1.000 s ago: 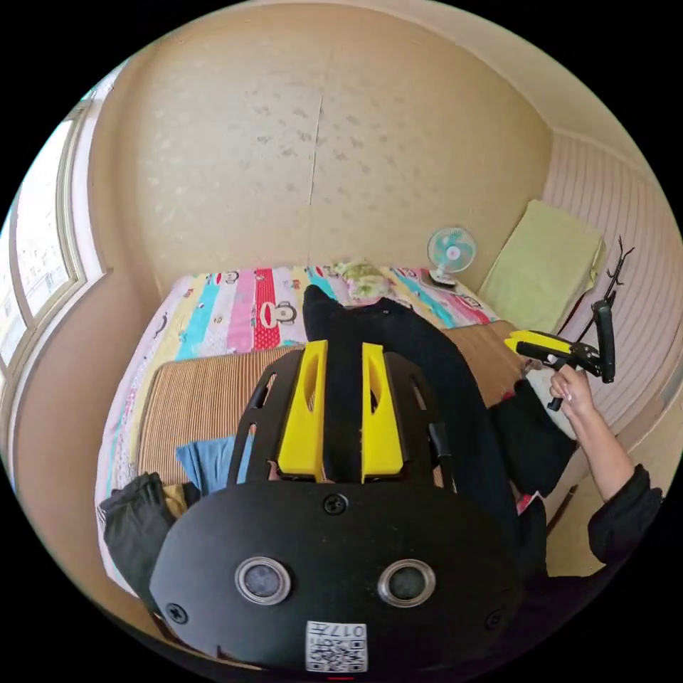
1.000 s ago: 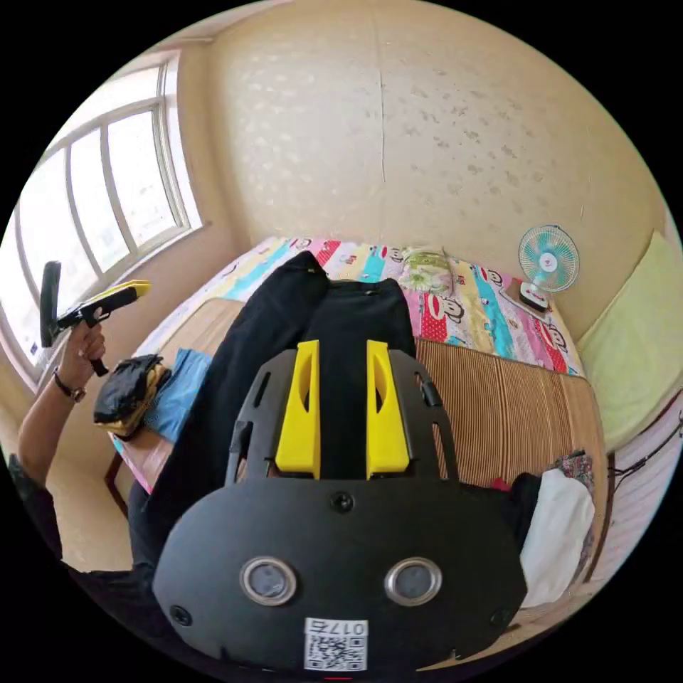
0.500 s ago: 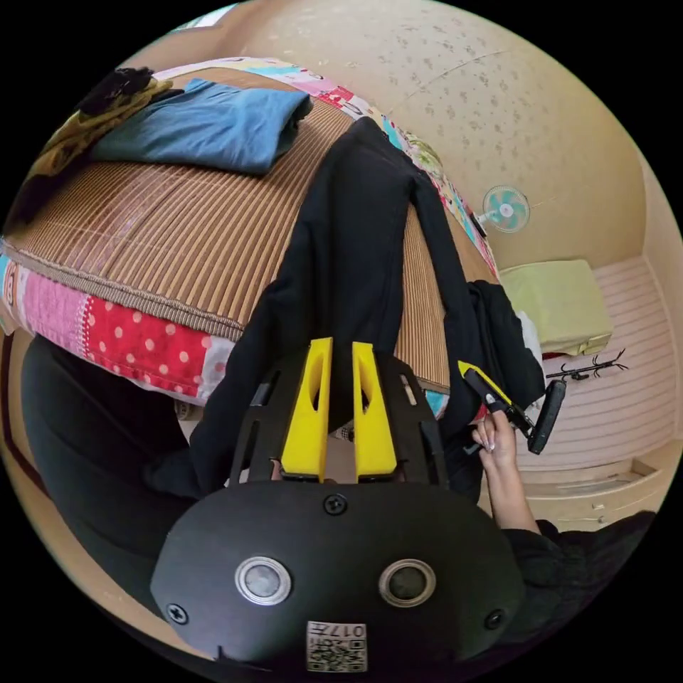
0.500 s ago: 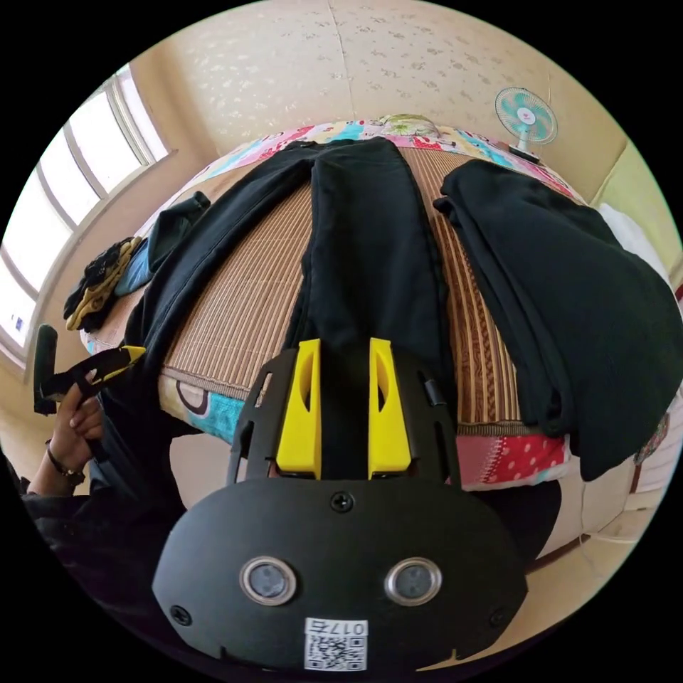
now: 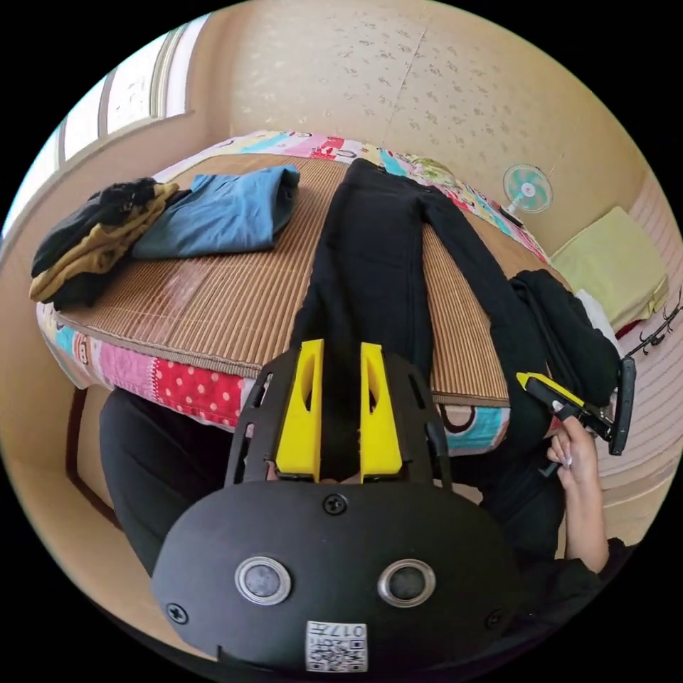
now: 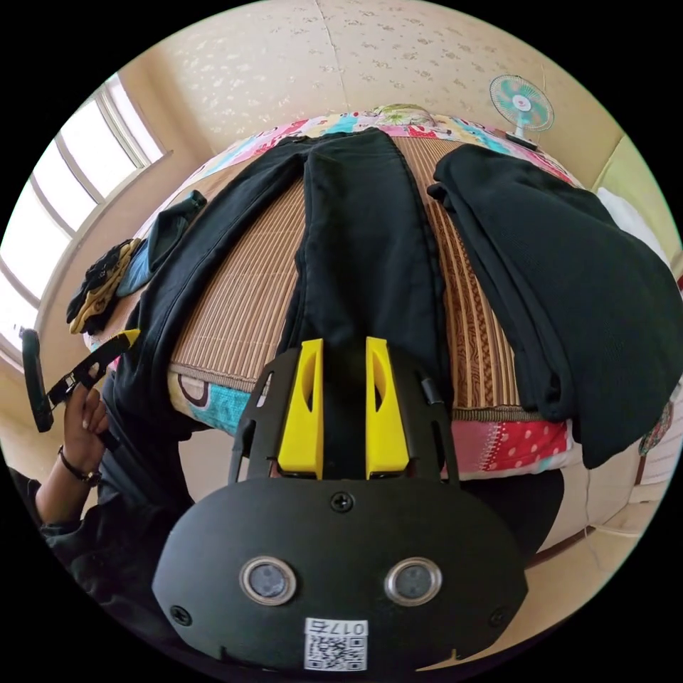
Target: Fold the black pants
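In the left gripper view, the black pants (image 5: 377, 263) are seen spread lengthwise over the woven mat (image 5: 213, 299) on the bed (image 5: 142, 359), the waist far off near the wall and the two legs running back toward the near edge. One leg end is held between the yellow jaws of the left gripper (image 5: 339, 348), which are clenched on the cloth just past the bed's edge. The other leg runs down to the right gripper (image 5: 541, 386), held in a hand (image 5: 573, 455) off to the side. A folded blue garment (image 5: 220, 210) and a dark and mustard pile (image 5: 92, 235) lie on the mat, apart from the pants.

In the right gripper view, the second leg (image 6: 370, 242) is seen running straight away from the right gripper (image 6: 341, 348), whose jaws are closed on its hem. The long axis of the pants thus lies directly ahead of both grippers. The left gripper (image 6: 107, 348) is seen low at the side, at the end of the other leg. A separate black garment (image 6: 569, 277) lies beside the pants on the mat. The legs are splayed apart, so bringing one over the other is judged the likely next step.
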A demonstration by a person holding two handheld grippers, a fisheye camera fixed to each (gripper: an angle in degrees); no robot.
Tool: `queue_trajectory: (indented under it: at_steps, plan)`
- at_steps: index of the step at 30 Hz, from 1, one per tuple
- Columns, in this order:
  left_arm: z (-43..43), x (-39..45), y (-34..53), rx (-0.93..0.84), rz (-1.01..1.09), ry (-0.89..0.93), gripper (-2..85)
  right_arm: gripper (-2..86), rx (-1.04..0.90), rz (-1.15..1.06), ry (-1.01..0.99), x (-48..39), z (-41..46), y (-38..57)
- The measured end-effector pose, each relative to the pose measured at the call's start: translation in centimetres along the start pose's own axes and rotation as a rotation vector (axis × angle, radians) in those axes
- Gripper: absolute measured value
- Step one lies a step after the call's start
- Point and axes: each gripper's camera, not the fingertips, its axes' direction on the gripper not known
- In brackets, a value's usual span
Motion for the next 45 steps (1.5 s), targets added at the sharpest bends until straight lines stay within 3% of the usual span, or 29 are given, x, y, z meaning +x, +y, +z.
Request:
queue_trajectory:
  at_steps: [4, 12, 17, 21, 26, 31, 34, 39, 41, 45]
  plan:
    - [0.8, -0.9, -0.4, -0.08, -0.061, 0.103, 6.9, 9.7, -0.021, -0.029, 0.024, 0.1, -0.5, -0.2]
    - [0.3, 1.7, 0.3, -0.121, 0.026, 0.059, 6.5, 9.3, -0.028, -0.047, 0.014, 1.3, -2.1, 0.0]
    - [0.3, -1.0, -0.1, -0.145, -0.026, 0.15, 6.5, 8.7, 0.042, 0.155, -0.098, 7.1, -7.0, 3.7]
    - [0.4, -2.7, -0.2, -0.145, -0.042, 0.199, 6.4, 8.5, -0.041, 0.19, -0.116, 10.4, -7.7, 6.3]
    - [0.1, -3.8, -0.3, -0.146, -0.056, 0.191, 6.4, 11.9, -0.053, 0.23, 0.0, 12.3, -9.1, 8.8]
    - [-1.2, -4.5, -1.2, -0.168, -0.03, 0.146, 7.5, 9.3, -0.323, 0.203, -0.334, 15.7, -4.0, 8.9]
    - [-3.7, -4.8, -2.0, -0.157, -0.058, 0.255, 11.0, 4.7, -0.31, 0.175, -0.361, 16.0, -6.9, 8.9]
    - [-8.1, 0.8, -4.2, -0.178, 0.181, 0.573, 13.0, 3.5, -0.127, -0.091, -0.316, 9.4, -16.4, 7.2]
    - [-7.1, 3.9, -5.5, -0.295, 0.246, 0.72, 15.2, 3.2, -0.101, -0.224, -0.322, 4.9, -17.9, 5.9]
    - [-2.8, 6.1, -6.8, -0.461, 0.263, 0.762, 16.4, 3.0, -0.145, -0.319, -0.4, 0.1, -16.4, 4.6]
